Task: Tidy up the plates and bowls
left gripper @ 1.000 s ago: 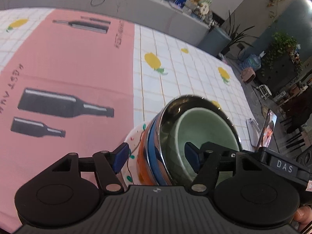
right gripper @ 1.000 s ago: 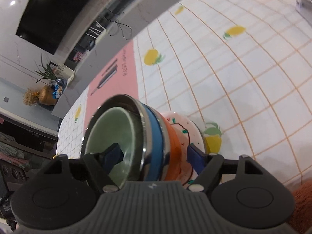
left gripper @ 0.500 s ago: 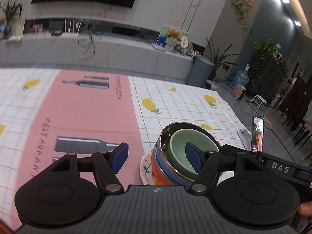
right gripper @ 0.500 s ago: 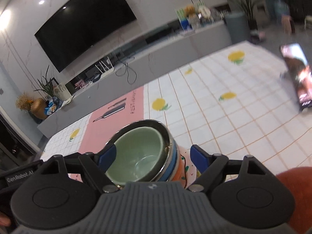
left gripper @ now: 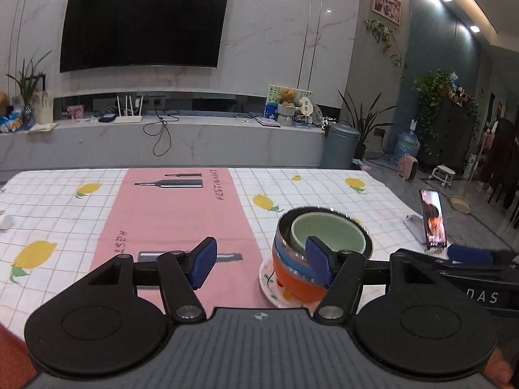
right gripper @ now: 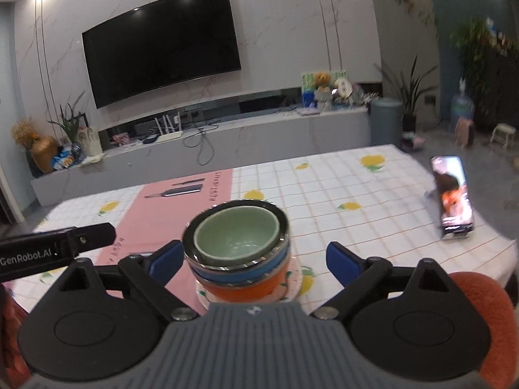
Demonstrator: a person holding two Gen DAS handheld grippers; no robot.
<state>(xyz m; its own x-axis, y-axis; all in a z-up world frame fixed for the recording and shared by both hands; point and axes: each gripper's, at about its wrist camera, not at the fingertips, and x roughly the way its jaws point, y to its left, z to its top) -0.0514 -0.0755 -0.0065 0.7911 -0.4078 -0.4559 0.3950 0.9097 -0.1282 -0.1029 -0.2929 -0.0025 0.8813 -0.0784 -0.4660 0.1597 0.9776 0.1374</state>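
The right gripper (right gripper: 254,259) stands spread wide with nothing between its 2 blue pads; its jaws have just been opening. The left gripper (left gripper: 259,264) is also spread and holds nothing; its jaws have just narrowed slightly.

Directly ahead of both tools stands the nested stack, near the table edge, just right of the pink runner (left gripper: 175,214). Order, top down:
1. Pale green ceramic bowl (right gripper: 238,235), glazed, round, seated inside the next item.
2. Stainless steel bowl (right gripper: 282,227), polished rim.
3. Blue bowl (right gripper: 240,274).
4. Orange bowl (right gripper: 243,290).
5. White patterned plate (right gripper: 293,283), flat, carrying the stack.

Handling judgement: the stack is likely heavy as 1 unit and top-loaded. Glazed and polished surfaces are smooth and may slip in a pad grip. The ceramic parts are brittle; avoid knocking rims together. Take hold of a single bowl at its rim wall, 1 pad inside and 1 outside. To move the whole stack, support the plate rim from 2 opposite sides.

The checked lemon-print tablecloth (right gripper: 356,191) is soft. A phone (right gripper: 452,199) stands propped at the right, well apart.
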